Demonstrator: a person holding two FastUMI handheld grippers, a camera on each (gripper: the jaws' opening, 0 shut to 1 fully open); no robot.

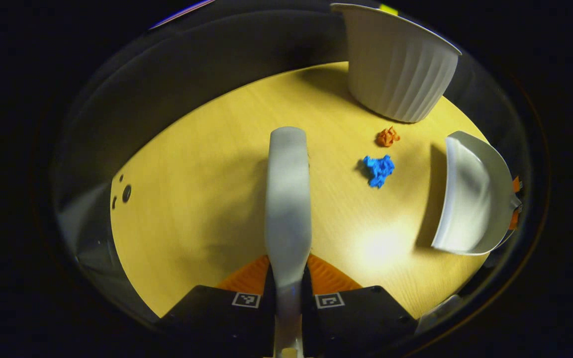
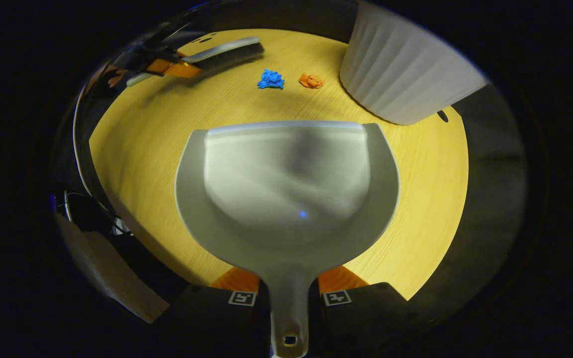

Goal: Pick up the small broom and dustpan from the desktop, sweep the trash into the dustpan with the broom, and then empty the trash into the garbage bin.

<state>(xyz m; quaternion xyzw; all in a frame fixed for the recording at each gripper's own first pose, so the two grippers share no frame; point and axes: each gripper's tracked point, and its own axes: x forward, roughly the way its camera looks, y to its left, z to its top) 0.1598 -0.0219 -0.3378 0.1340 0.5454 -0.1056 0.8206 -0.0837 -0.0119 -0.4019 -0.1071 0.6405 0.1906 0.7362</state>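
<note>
Above the desktop [image 1: 207, 199], left gripper [image 1: 287, 286] clamps broom [image 1: 288, 199], right gripper [image 2: 289, 293] apparently clamps dustpan [image 2: 286, 189]; next, sweeping blue scrap [image 1: 379, 170] and orange scrap [image 1: 388, 136] panward.

Both views look down from close above the desk [image 1: 192, 199], sharing the blue scrap [image 1: 379, 170] and bin [image 1: 398, 69].

Two crumpled scraps lay on the desktop [image 1: 192, 199]: one blue scrap [image 1: 379, 170] and one orange scrap [image 1: 388, 136], near its far edge. There was one broom [image 1: 288, 199], one dustpan [image 2: 286, 189] and one white ribbed bin [image 1: 398, 64].
</note>
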